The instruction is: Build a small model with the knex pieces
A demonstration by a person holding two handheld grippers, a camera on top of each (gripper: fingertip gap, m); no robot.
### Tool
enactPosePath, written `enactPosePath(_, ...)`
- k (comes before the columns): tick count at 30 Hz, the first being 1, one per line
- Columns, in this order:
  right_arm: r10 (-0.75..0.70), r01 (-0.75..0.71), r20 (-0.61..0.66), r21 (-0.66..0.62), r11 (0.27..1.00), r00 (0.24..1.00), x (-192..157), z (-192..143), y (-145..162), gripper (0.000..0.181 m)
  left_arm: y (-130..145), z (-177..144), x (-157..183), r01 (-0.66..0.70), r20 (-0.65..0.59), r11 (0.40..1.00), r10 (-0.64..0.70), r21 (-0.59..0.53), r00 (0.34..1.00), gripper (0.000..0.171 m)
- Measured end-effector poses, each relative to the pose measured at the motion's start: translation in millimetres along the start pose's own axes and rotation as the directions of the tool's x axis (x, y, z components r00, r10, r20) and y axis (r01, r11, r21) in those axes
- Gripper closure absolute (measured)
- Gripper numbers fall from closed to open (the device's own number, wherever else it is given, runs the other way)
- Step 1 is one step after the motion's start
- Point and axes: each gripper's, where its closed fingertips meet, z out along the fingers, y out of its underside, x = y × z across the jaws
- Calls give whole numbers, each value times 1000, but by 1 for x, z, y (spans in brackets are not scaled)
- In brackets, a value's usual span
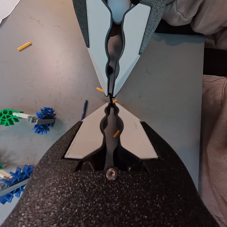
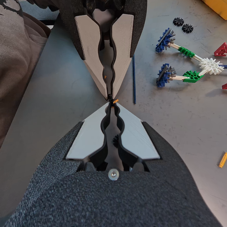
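Two grippers meet tip to tip — our left gripper (image 1: pixel 111 104) and right gripper (image 2: pixel 111 104) both pinched tight on one small black piece (image 1: pixel 110 100), loose blue rod (image 1: pixel 84 109) at nine o'clock — and uneven pulling could flick it away.

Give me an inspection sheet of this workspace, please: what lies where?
Surface: grey table, scuffed.
Held things: black piece with an orange peg sticking out of it.
Clutter: toy build of blue, green and white parts, two black gears, blue rod, yellow rod, red piece, yellow box at the far corner.
Tools: left tool and right tool meet tip to tip, each shut on the black piece.
Cables: nothing seen.
Surroundings: a person's clothing beside the table edge.
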Motion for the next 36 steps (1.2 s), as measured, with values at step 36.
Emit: enactPosePath(36,-45,45,4,-124,991,999,-13,1,7,180,2,7,8,-92,92,992,100,-81,991,170)
